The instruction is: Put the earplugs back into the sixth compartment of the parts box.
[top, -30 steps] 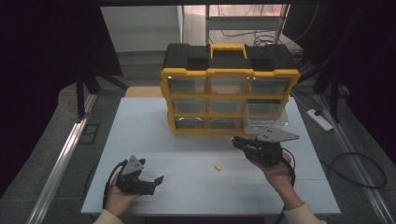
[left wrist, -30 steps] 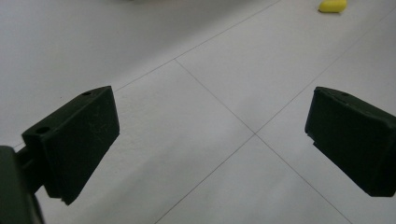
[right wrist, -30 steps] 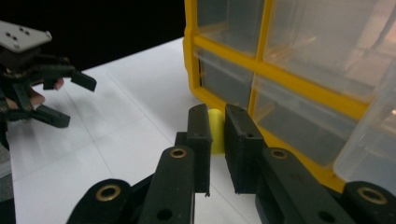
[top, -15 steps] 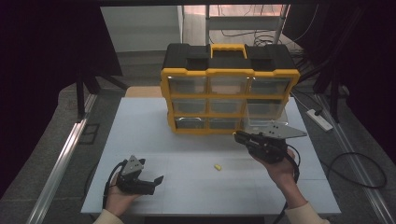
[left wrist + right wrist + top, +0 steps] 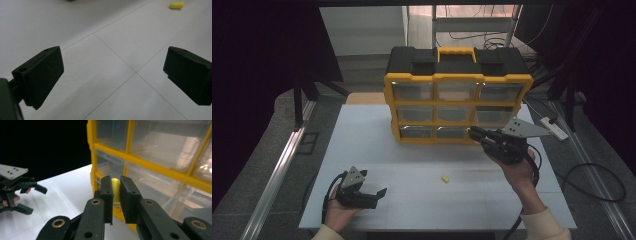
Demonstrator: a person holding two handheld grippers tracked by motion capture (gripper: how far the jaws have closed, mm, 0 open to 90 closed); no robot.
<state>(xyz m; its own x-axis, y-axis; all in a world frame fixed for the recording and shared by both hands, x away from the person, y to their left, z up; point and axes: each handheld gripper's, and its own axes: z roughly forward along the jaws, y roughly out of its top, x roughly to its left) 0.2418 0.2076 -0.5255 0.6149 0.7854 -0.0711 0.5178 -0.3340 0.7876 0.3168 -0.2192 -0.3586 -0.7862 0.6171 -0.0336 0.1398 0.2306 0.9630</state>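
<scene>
Right gripper view is showing a small yellow piece sitting pinched between the jaws of the right claw, just in front of the bottom row of clear drawers of a yellow and black organizer. A second yellow piece is lying loose on the white tabletop, between the two hands. The left claw is resting near the tabletop's front left edge with its jaws spread wide and gripping nothing. Around the tabletop, grey floor is showing, with a metal rail running along the left, a power strip and cables lying on the right, and dark curtains hanging behind.
</scene>
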